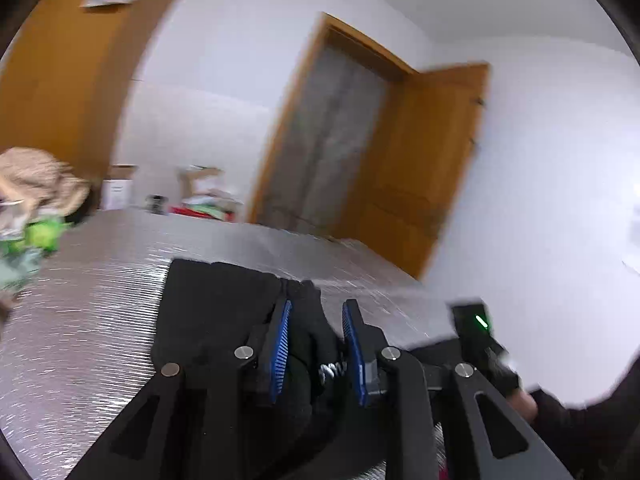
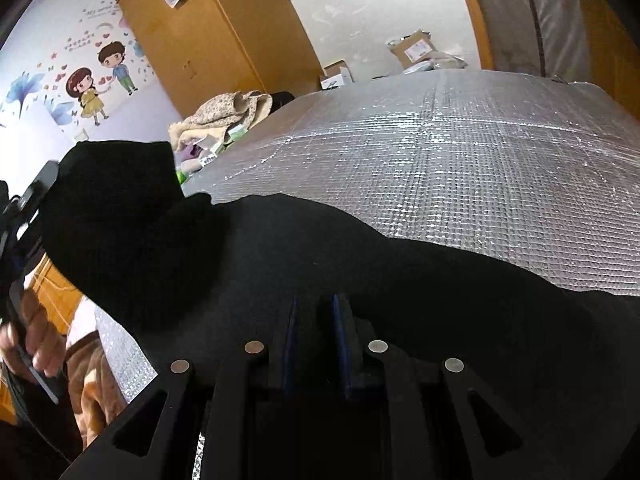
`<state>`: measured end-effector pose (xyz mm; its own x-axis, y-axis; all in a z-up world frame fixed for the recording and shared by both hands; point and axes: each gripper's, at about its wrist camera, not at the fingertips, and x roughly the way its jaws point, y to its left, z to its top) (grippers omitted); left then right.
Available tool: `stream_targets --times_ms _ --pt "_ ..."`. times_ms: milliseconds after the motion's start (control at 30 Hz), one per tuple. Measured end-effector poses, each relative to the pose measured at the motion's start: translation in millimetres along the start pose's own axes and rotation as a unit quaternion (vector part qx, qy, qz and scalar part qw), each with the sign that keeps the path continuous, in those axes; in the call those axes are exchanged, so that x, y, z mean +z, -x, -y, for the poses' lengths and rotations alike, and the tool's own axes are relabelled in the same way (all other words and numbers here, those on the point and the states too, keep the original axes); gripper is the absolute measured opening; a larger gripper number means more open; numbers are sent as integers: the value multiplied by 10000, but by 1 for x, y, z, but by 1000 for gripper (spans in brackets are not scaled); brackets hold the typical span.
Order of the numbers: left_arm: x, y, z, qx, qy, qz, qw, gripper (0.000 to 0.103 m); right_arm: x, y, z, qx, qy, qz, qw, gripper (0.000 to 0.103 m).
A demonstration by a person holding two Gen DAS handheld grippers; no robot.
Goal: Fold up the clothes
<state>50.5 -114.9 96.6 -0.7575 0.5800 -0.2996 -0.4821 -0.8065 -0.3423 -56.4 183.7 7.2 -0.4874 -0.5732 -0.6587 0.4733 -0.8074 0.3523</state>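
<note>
one black garment, two grippers on it

my left gripper (image 1: 316, 336) pinches a fold of the black garment (image 2: 360, 264) on the silver mat (image 2: 460, 152); right gripper (image 2: 316, 320) clamps its near edge, 6 o'clock.

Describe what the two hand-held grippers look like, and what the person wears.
Both the left hand-held gripper and the right hand-held gripper are matte black, with angular cut-out arms, round silver pins and ribbed blue finger pads. A dark sleeve shows at one wrist.
</note>
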Motion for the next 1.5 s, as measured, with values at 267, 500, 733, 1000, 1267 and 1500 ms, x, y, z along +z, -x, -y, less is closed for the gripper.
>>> stream_targets --times_ms 267,500,733,1000,1267,1500 --pt "-44 -52 26 -828 -42 -1100 9905 0 1 1 -1 54 -56 -5 10000 18" --pt "-36 -2 -11 315 528 -360 9975 1 6 5 3 762 -344 100 9965 21" --pt "-65 17 -70 1694 1701 -658 9685 1 13 -24 -3 1573 -479 -473 9853 53" --pt "-88 2 -72 1905 1890 -1065 9574 5 18 -55 -15 1821 -426 -1074 9765 53" --pt "-93 4 -72 1926 1842 -991 9587 6 24 -62 -24 1693 -300 -1275 9768 27" --pt "-91 2 -74 1906 1812 -1008 9595 6 21 -4 -26 1684 -336 -537 9837 13"
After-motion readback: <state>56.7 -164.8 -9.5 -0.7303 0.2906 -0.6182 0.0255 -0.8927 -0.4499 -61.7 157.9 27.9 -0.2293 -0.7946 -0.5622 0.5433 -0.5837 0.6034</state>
